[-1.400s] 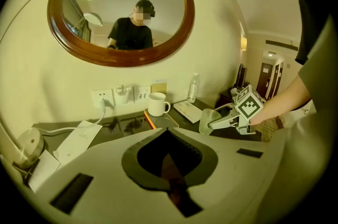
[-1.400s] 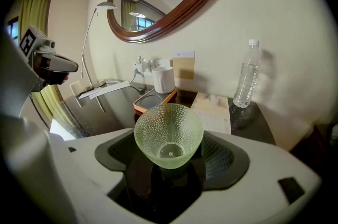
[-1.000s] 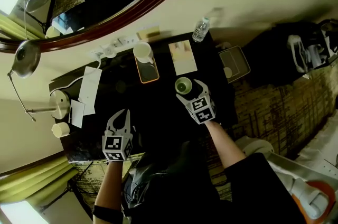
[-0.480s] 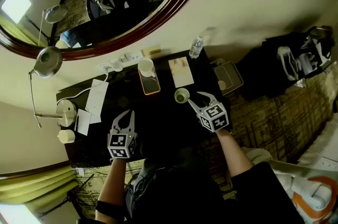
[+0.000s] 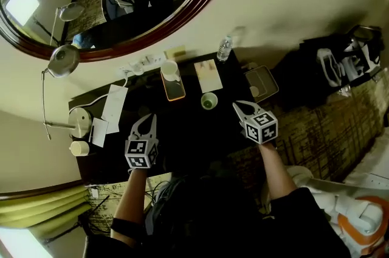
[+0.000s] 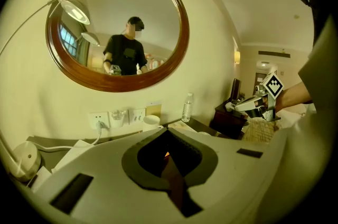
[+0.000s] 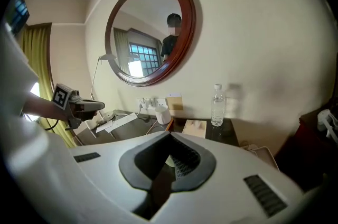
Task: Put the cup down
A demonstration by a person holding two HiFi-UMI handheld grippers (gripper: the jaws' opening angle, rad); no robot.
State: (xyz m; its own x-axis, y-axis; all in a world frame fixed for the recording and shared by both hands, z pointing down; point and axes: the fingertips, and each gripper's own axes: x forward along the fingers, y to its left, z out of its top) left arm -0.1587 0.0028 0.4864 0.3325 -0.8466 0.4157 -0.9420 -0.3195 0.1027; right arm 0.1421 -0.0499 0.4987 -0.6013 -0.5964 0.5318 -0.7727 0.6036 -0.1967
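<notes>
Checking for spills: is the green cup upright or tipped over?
Upright: the green cup stands on the dark table, its round mouth facing up.

The right tongs (image 5: 238, 106) left the cup (image 5: 209, 101), drew back and closed empty.

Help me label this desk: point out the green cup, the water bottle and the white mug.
green cup (image 5: 209, 102): head view, inside its open top.
water bottle (image 5: 224, 50): head view, its clear body.
white mug (image 5: 171, 72): head view, its open top.
</notes>
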